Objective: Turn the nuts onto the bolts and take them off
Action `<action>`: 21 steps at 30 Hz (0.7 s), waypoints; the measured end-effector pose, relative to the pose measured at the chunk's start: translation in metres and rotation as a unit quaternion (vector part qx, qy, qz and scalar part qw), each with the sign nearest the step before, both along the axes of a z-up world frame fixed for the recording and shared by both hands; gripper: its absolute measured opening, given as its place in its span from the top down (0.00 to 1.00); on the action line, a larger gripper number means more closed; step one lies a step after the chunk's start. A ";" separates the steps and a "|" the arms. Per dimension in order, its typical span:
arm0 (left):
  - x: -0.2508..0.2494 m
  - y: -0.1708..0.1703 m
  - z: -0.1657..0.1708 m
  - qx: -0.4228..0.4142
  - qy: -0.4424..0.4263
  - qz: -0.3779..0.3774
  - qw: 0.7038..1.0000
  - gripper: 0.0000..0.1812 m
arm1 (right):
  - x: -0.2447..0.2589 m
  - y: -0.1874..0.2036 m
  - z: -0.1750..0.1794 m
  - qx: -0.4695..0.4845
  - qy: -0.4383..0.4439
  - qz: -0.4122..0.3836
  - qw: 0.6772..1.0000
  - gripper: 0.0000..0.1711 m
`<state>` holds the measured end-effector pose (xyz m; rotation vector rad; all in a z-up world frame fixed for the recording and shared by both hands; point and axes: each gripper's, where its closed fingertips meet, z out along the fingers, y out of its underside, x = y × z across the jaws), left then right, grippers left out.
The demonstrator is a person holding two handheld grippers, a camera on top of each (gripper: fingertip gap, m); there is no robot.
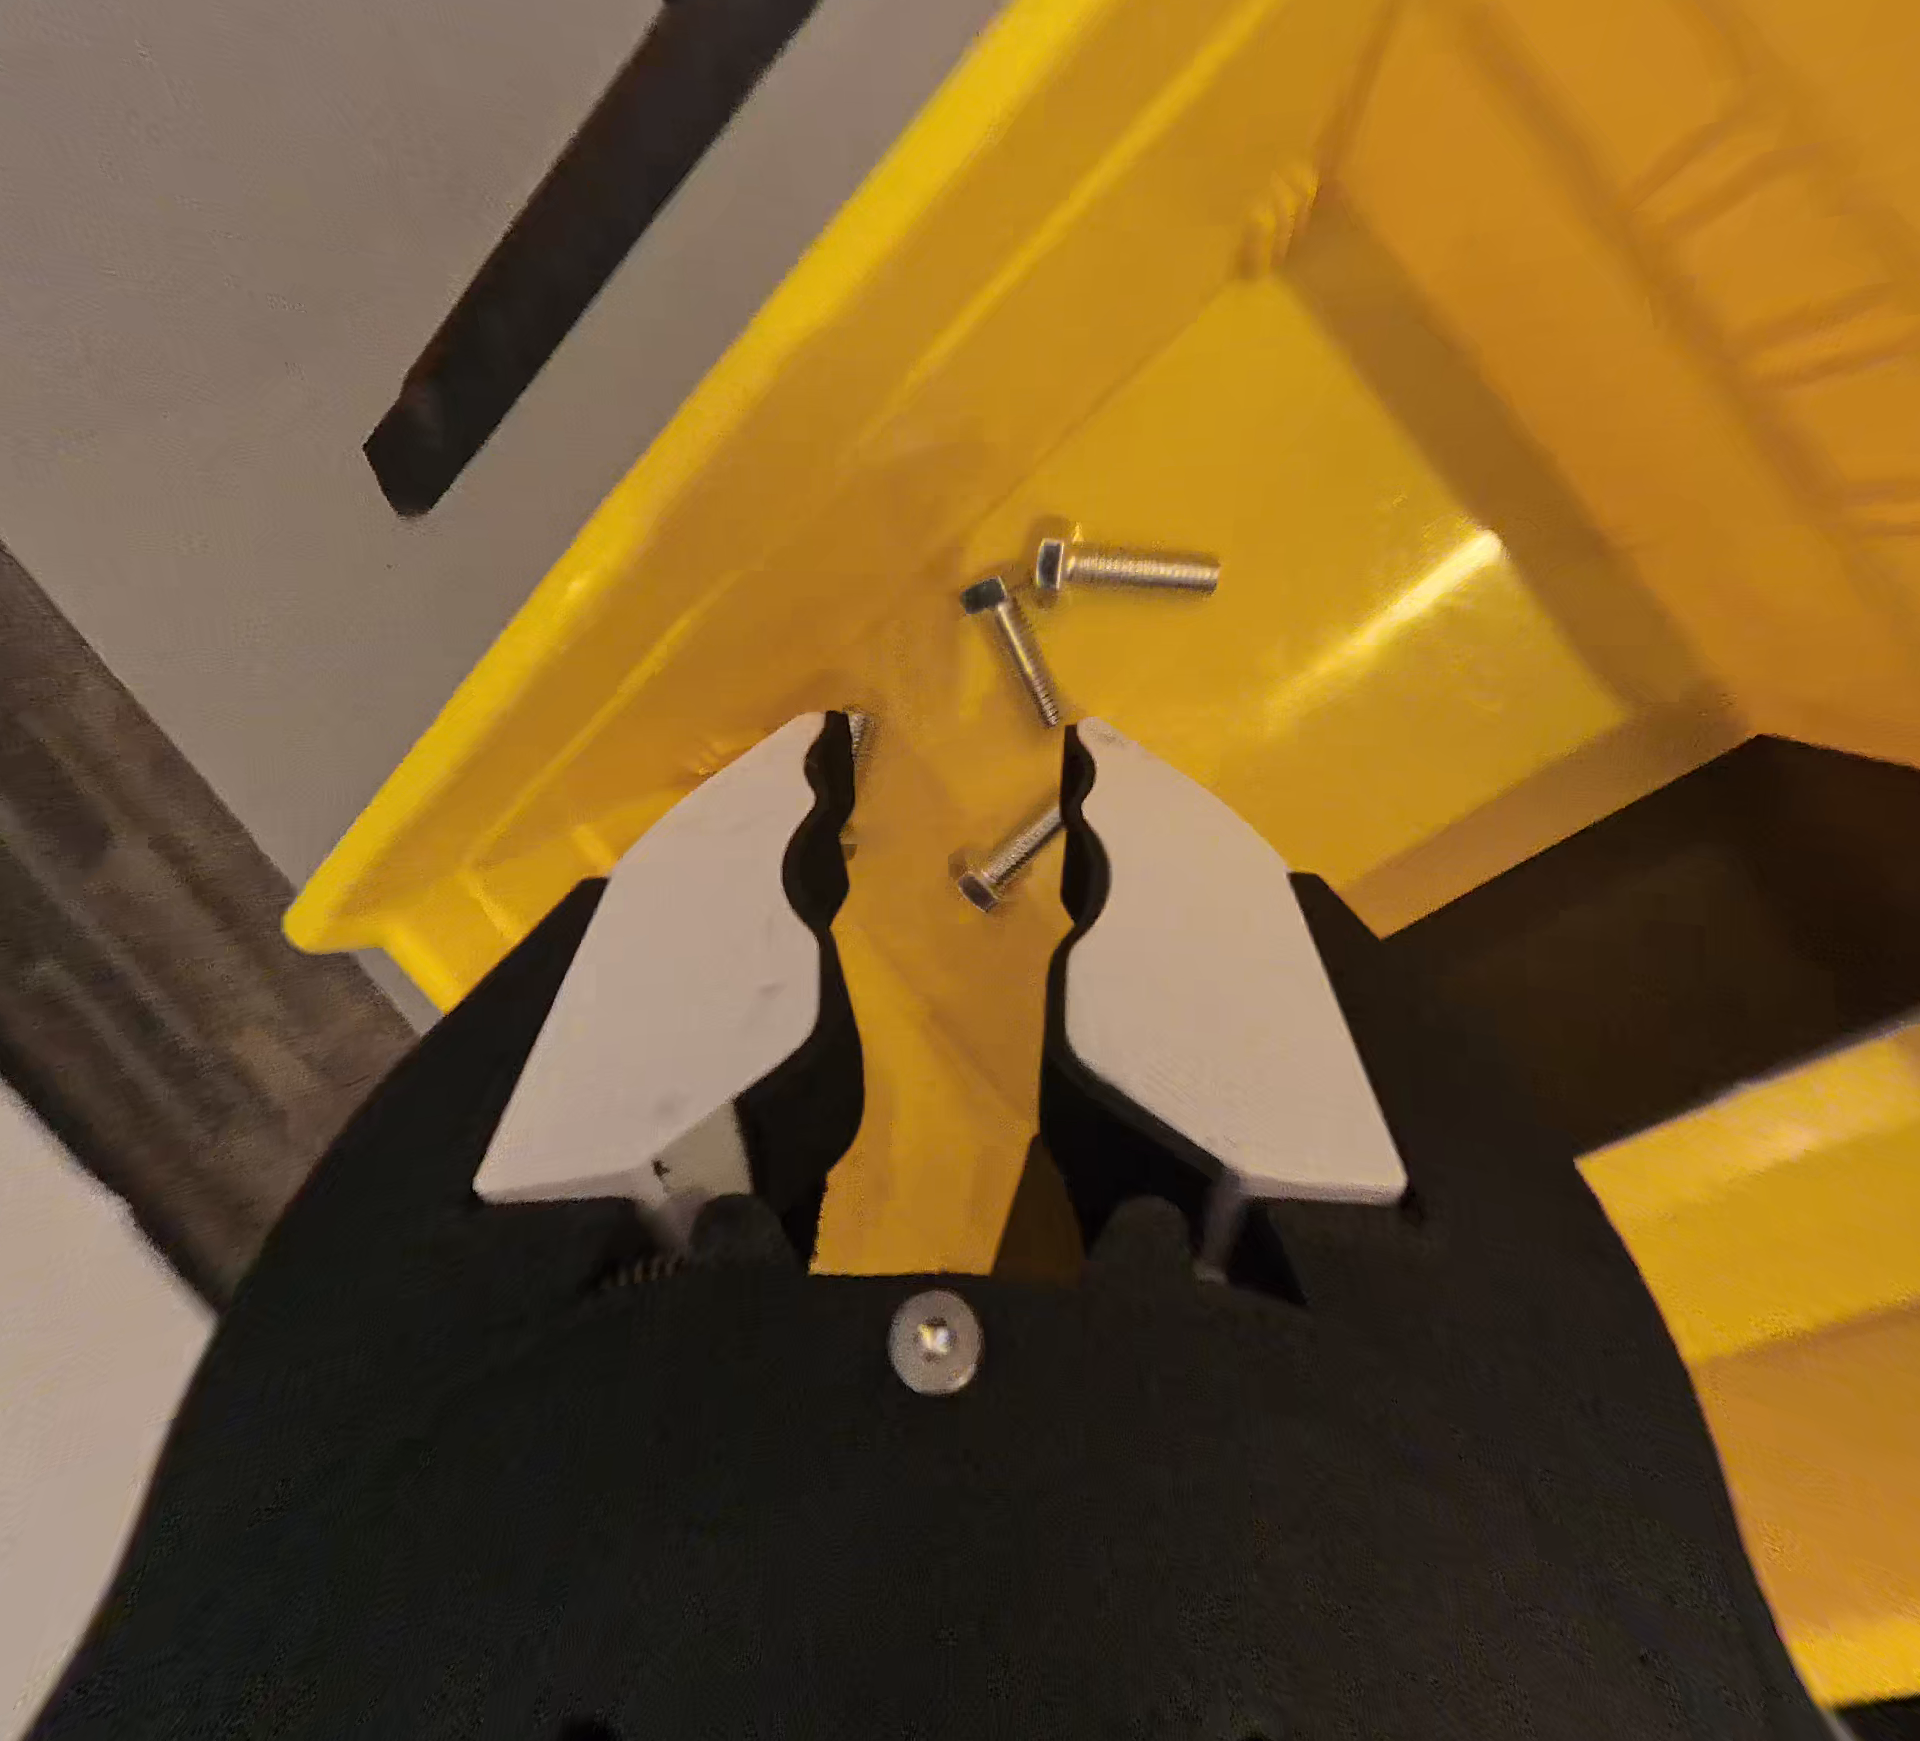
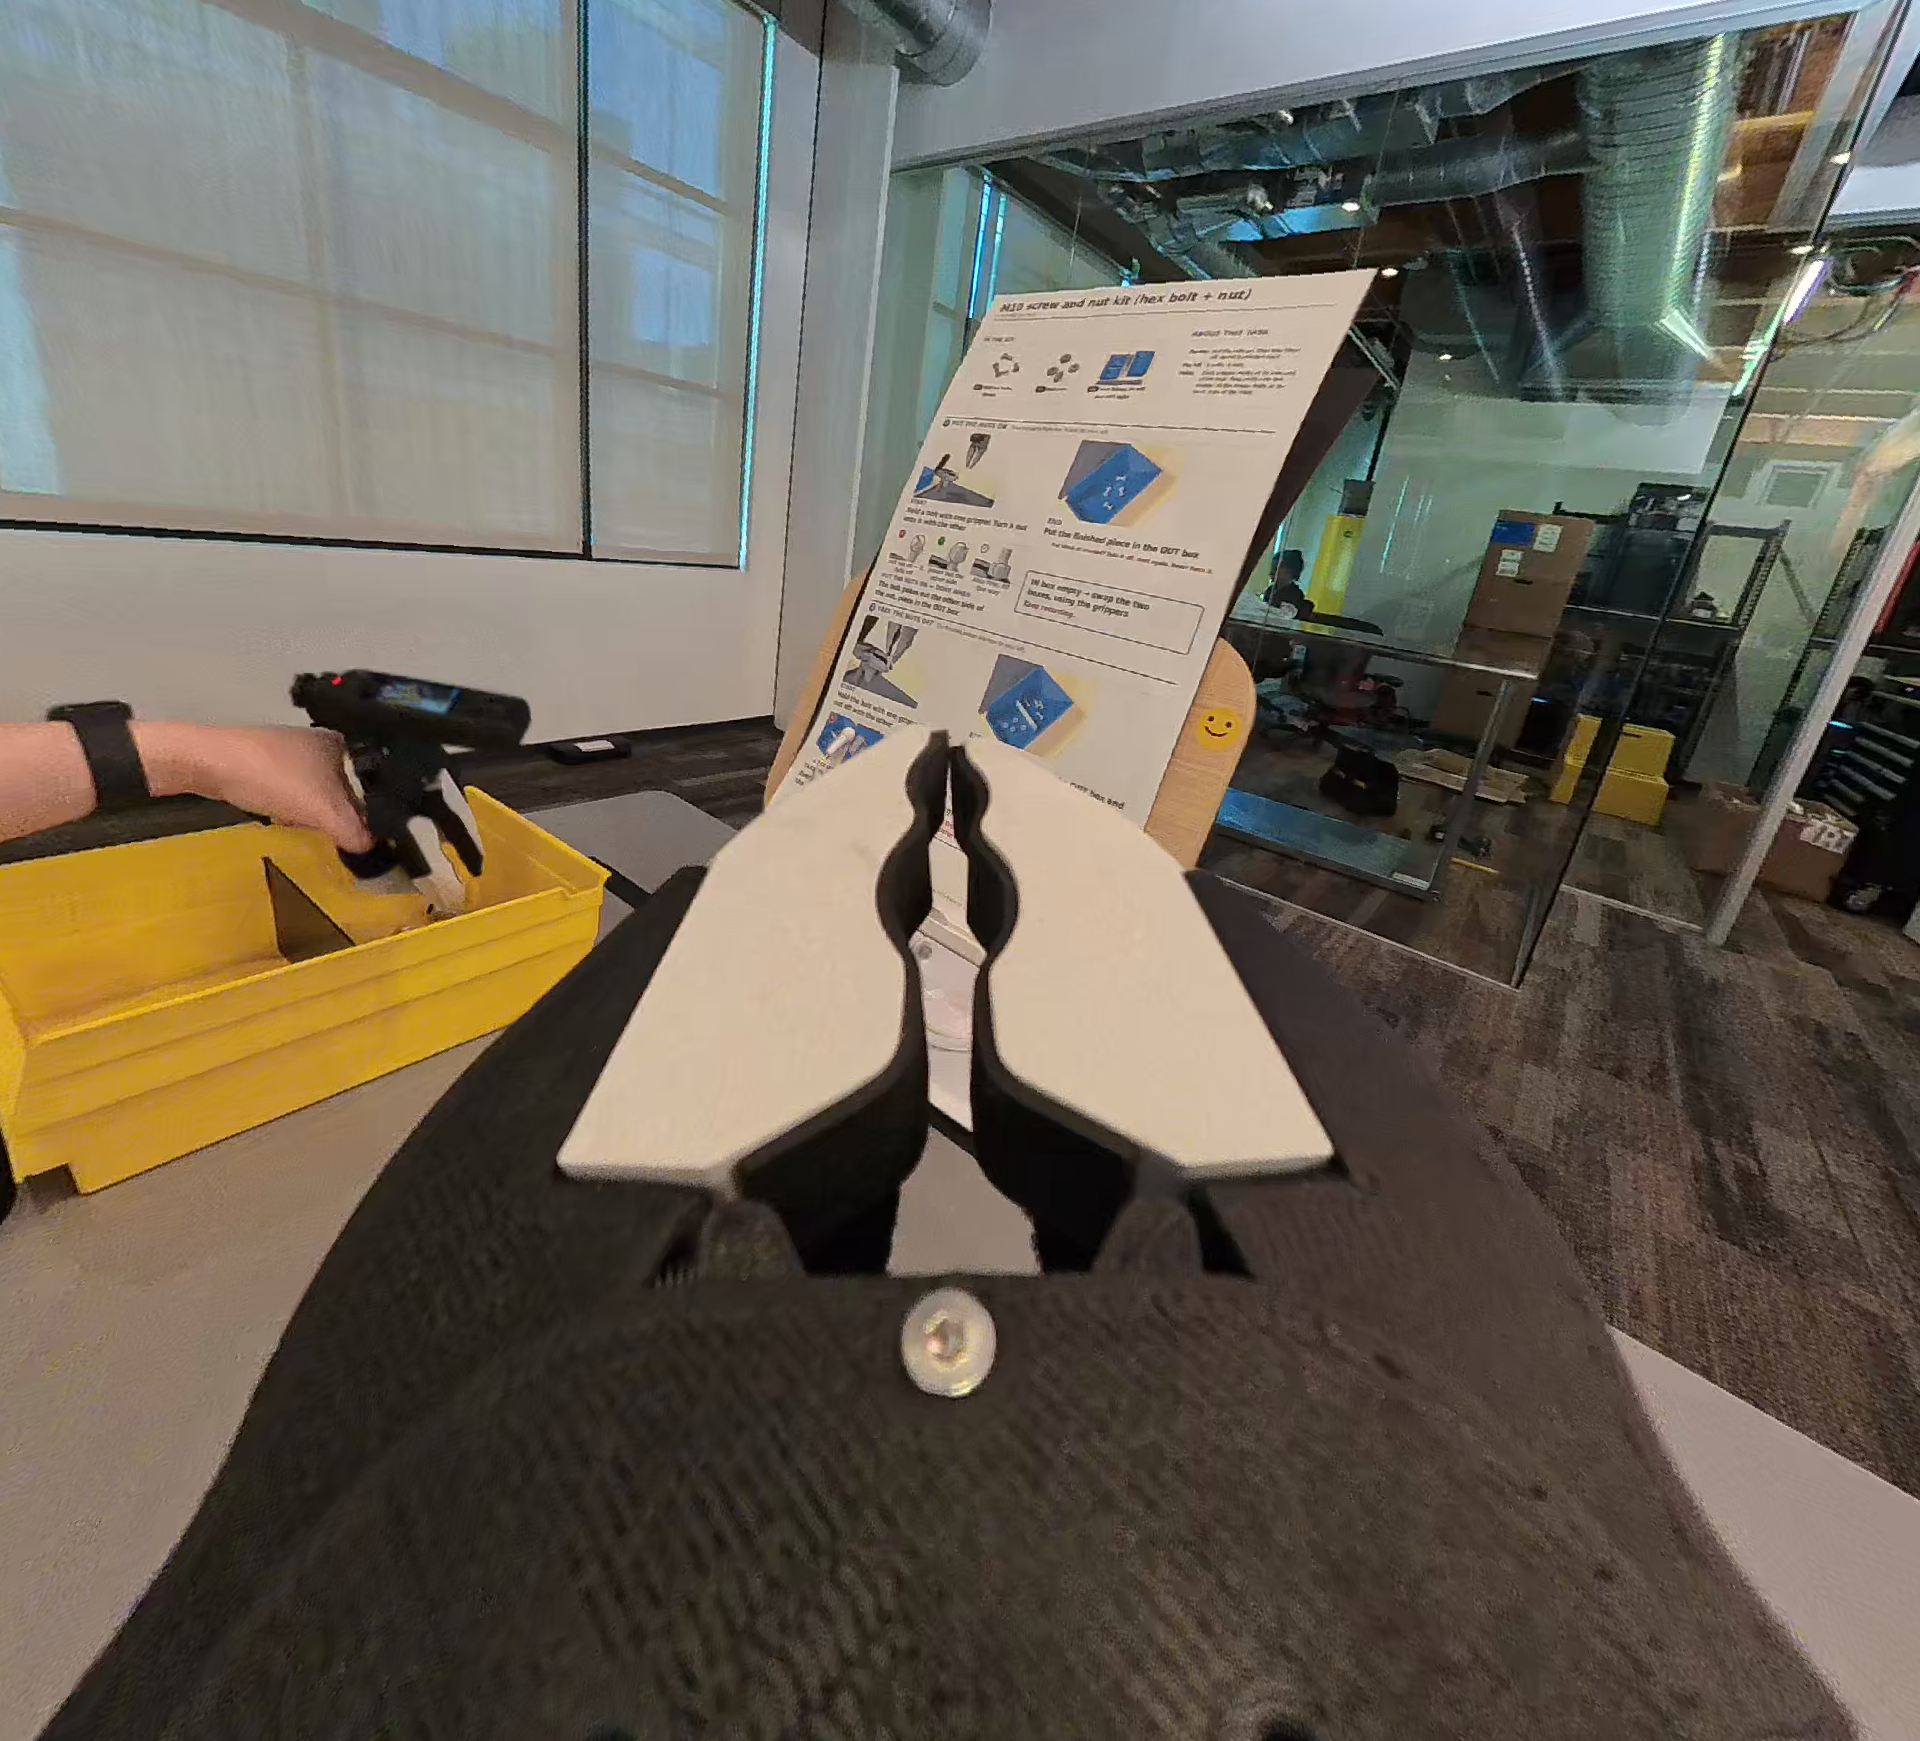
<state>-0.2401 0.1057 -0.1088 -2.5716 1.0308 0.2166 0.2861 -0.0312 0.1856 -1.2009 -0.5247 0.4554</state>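
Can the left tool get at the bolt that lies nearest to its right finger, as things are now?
Probably yes. The left tool is open inside the yellow bin, and that bolt lies loose on the floor between its fingers, with nothing over it.

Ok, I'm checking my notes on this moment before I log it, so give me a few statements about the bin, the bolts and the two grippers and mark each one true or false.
1. The left gripper is open above the yellow bin. True.
2. The right gripper holds a bolt. False: its jaws are shut with nothing between the tips, and it points at the instruction sheet.
3. Loose bolts lie on the bin floor, one near the wall. True.
4. A nut is already threaded on the bolt between the left gripper's fingers. False: no nut shows on it.
5. The bin is blue. False: it is yellow.
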 end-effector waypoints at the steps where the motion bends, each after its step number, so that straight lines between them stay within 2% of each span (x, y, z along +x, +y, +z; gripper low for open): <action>1: -0.001 0.000 -0.006 -0.006 0.018 -0.007 1.000 0.79 | -0.002 0.001 0.000 0.001 -0.004 -0.001 1.000 0.99; 11: 0.007 0.008 -0.041 -0.058 0.016 -0.018 0.998 0.83 | -0.011 0.014 -0.014 -0.012 -0.057 -0.035 0.998 0.99; 19: 0.010 0.009 -0.043 -0.065 -0.012 -0.029 0.997 0.88 | -0.016 0.017 -0.018 -0.016 -0.067 -0.036 0.997 0.99; 21: 0.012 0.007 -0.043 -0.064 -0.014 -0.046 0.997 0.92 | -0.016 0.018 -0.019 -0.017 -0.068 -0.037 0.997 0.99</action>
